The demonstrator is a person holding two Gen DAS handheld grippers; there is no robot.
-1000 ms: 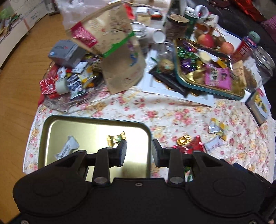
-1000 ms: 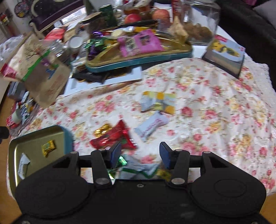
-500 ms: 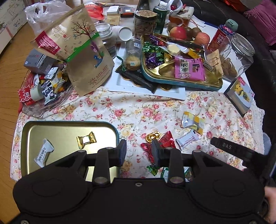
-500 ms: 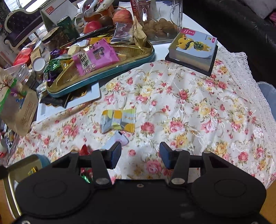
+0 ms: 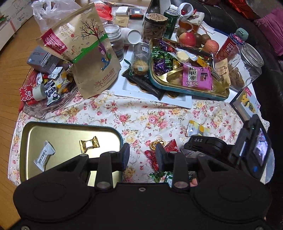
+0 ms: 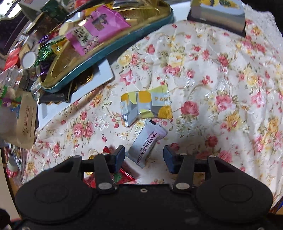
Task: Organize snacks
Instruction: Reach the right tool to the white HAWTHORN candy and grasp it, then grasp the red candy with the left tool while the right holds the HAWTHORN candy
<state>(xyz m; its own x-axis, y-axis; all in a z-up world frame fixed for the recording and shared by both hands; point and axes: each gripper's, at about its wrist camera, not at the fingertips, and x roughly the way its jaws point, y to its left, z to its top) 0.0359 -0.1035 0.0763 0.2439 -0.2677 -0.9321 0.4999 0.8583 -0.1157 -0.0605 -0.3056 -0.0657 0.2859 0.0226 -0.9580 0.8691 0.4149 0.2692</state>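
Observation:
A gold tray [image 5: 70,131] at the lower left holds a white wrapped candy [image 5: 44,156] and a gold-wrapped candy [image 5: 89,144]. My left gripper [image 5: 141,156] hovers open and empty over the tray's right rim. To its right lie a red candy [image 5: 169,146], a gold ingot candy [image 5: 157,143] and a yellow-grey packet [image 5: 197,128] on the floral cloth. My right gripper [image 6: 144,158] is low over the cloth and open. A white hawthorn strip packet [image 6: 146,143] lies just ahead of its fingers, untouched. The yellow-grey packet [image 6: 146,104] sits beyond that.
A blue-rimmed gold tin [image 5: 185,92] full of sweets, a brown paper bag [image 5: 88,53], jars, apples and a glass dish of snacks [image 5: 44,99] crowd the back of the table. A boxed book [image 6: 217,14] lies at the far right. Green candies [image 5: 159,176] lie under my left gripper.
My right gripper has dropped toward the cloth and rolled, closing in on the hawthorn packet, and now shows in the left wrist view. The left view shifted slightly right.

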